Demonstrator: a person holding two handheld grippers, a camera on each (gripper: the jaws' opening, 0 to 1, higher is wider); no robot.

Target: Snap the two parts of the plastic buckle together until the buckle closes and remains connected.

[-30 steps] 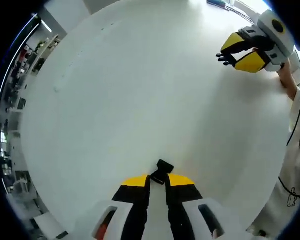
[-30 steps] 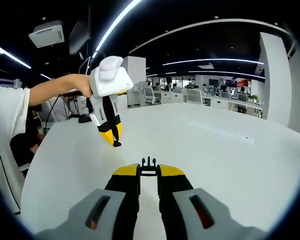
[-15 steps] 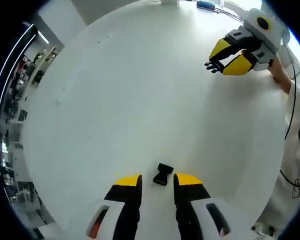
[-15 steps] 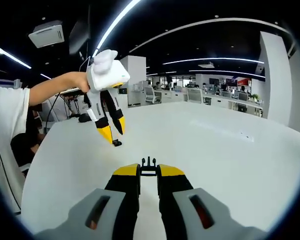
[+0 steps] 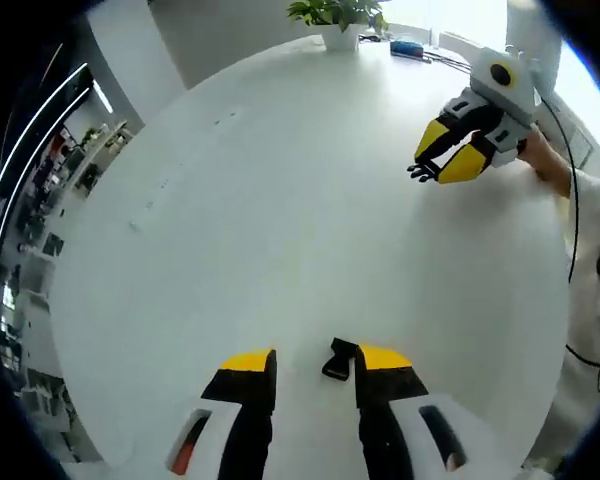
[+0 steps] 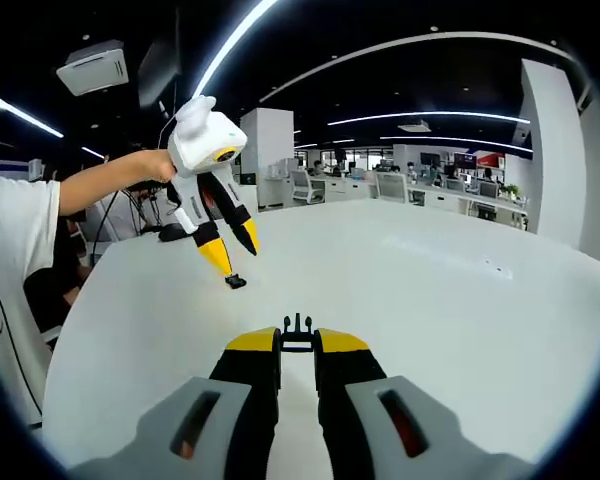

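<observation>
A black buckle socket (image 5: 340, 360) lies loose on the white table (image 5: 280, 200), just inside the right finger of my left gripper (image 5: 315, 360), which stands open around it. From the right gripper view the left gripper (image 6: 235, 252) hangs open a little above that socket (image 6: 236, 282). My right gripper (image 6: 297, 342) is shut on the black pronged buckle part (image 6: 297, 328), whose prongs stick out past the yellow tips. In the left gripper view the right gripper (image 5: 427, 165) hovers at the far right over the table with the pronged part (image 5: 420, 172) in it.
A potted plant (image 5: 340, 15) and a blue item (image 5: 410, 47) stand at the table's far edge. A person's arm (image 6: 100, 185) in a white sleeve holds the left gripper. Office desks and chairs (image 6: 400, 190) fill the room behind.
My left gripper has opened and let go of the buckle socket, which now rests on the table, and the gripper has lifted off it. The right gripper keeps its hold.
</observation>
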